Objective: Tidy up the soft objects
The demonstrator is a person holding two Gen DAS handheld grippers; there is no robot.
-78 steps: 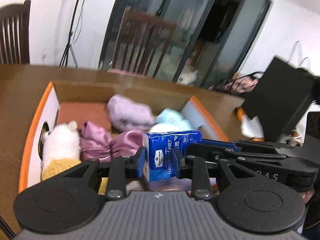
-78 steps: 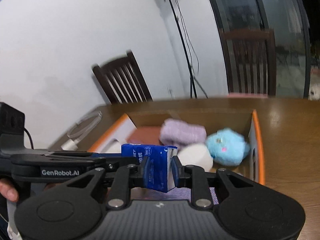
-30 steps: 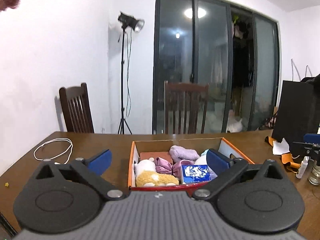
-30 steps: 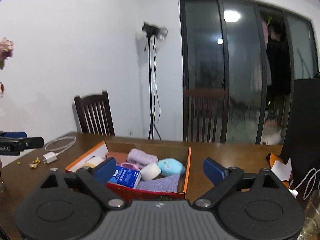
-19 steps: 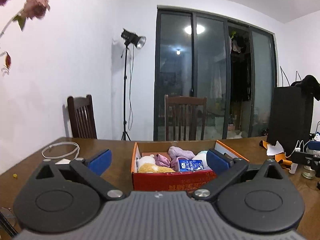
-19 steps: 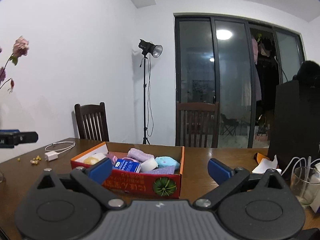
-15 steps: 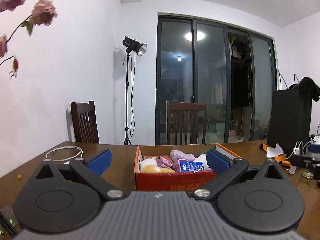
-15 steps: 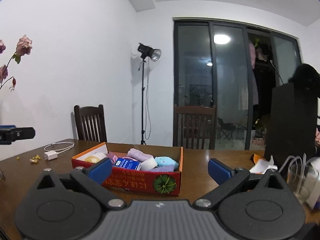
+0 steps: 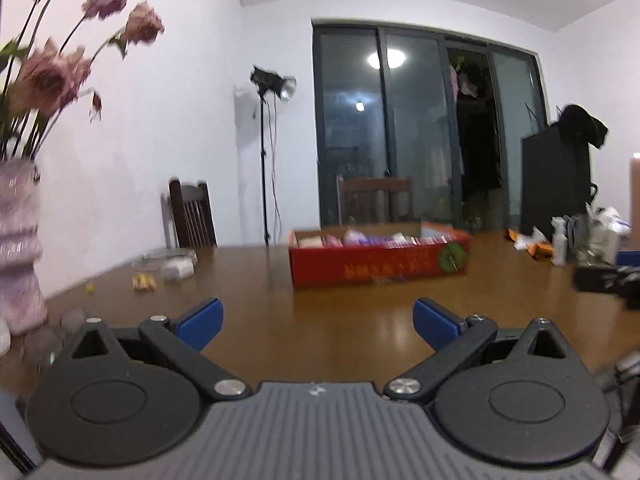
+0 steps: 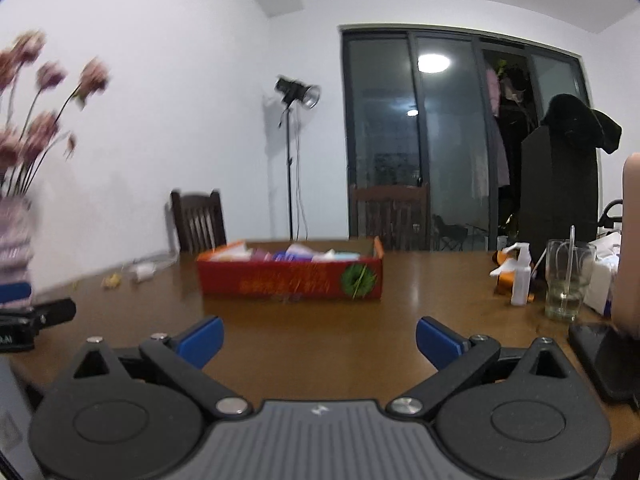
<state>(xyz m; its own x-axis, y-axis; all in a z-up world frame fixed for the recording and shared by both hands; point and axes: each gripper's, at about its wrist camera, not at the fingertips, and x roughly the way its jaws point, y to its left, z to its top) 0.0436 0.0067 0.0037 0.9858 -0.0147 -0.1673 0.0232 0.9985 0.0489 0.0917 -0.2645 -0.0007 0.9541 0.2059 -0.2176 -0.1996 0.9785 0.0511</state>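
The job looks finished or close to it: the soft things (image 10: 298,255) lie together inside the red box (image 10: 290,282), which stands toward the far side of the table (image 10: 320,336), roughly midway along it, and only their tops show above the rim as pale, pink and blue shapes too blurred to tell apart. No soft thing shows loose on the bare table in either view; what lies outside the box is other stuff: a white cable (image 9: 166,258) and some yellow crumbs (image 9: 144,282) toward the far left corner, a spray bottle (image 10: 520,276), a glass (image 10: 566,280) and a phone (image 10: 600,356) along the right edge, and a vase (image 9: 18,248) of flowers at the left edge. So, judging by this, nothing seems left to gather, unless something is hidden beyond the frame. The left claw (image 9: 316,318) stands wide apart near the front edge, holding nothing, with only bare table between its blue pads (image 9: 200,316); it is well apart from the box. The right claw (image 10: 318,338) is likewise spread to its widest, its jaws having just finished opening, nothing between them and nothing touched, also well short of the box. Each claw's tip shows at the side of the other's view, so they sit side by side over the front of the table.
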